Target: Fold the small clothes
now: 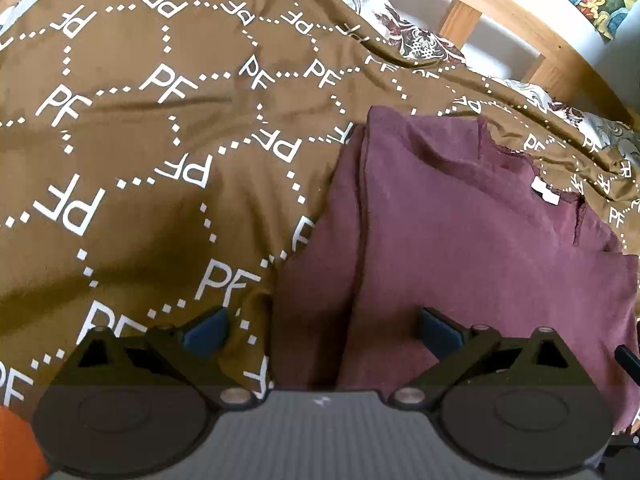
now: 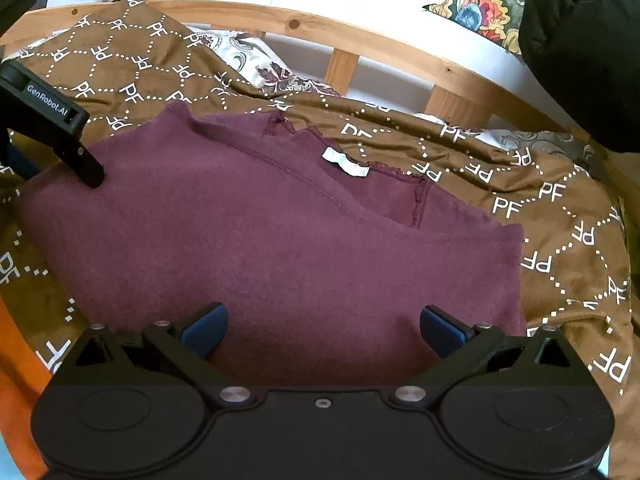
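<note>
Brown "PF"-printed blanket (image 2: 560, 240) carries a maroon top (image 2: 280, 240); left tool (image 1: 323, 330) and right tool (image 2: 323, 330) gape empty.

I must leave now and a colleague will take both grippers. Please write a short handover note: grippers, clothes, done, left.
Left gripper: open, holds nothing, over the left edge of the maroon knit top.
Right gripper: open, holds nothing, over the top's near hem.
The top lies on the brown blanket with white PF print, white neck label showing.
Done: sides appear folded inward.
Left: probably fold it across, then put aside.
</note>
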Demonstrator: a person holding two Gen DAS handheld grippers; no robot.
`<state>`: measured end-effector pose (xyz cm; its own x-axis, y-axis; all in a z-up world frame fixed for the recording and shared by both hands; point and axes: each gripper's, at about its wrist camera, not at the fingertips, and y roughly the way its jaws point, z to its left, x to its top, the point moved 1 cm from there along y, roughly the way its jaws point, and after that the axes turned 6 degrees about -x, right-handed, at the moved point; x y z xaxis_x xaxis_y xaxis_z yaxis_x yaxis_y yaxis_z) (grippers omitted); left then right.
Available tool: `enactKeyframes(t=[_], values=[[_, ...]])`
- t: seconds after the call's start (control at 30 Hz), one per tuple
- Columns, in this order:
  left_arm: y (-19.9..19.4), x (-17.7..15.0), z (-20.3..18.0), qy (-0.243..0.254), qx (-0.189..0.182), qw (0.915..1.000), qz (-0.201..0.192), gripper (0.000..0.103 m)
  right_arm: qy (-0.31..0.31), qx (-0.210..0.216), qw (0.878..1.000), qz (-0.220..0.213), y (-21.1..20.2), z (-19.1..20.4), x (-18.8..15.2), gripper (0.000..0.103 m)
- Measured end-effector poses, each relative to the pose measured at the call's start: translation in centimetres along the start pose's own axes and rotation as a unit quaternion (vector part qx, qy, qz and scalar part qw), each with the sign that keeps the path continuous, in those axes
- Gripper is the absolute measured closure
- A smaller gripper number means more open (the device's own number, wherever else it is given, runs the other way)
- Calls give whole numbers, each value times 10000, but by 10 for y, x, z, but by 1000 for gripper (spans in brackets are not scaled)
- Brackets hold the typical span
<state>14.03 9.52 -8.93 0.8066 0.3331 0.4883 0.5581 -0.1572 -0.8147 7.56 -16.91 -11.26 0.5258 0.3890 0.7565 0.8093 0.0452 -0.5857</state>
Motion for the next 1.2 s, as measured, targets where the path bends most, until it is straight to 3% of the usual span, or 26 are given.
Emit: enactKeyframes(t=[0.47, 0.7, 0.93, 1.2], values=[[9, 3, 2, 21, 114, 9999, 76, 0, 33, 20, 10000, 68, 1, -1, -1, 1], [9, 4, -6, 386, 149, 9991, 27, 1, 10, 11, 10000, 58, 1, -1, -1, 1], [2, 2, -17, 818, 145, 9963, -238, 10, -18, 3, 10000, 49, 1, -1, 0, 1], [-5, 1, -13, 622, -83, 9977, -268, 30, 15, 16, 10000, 71, 1, 0, 0, 1]])
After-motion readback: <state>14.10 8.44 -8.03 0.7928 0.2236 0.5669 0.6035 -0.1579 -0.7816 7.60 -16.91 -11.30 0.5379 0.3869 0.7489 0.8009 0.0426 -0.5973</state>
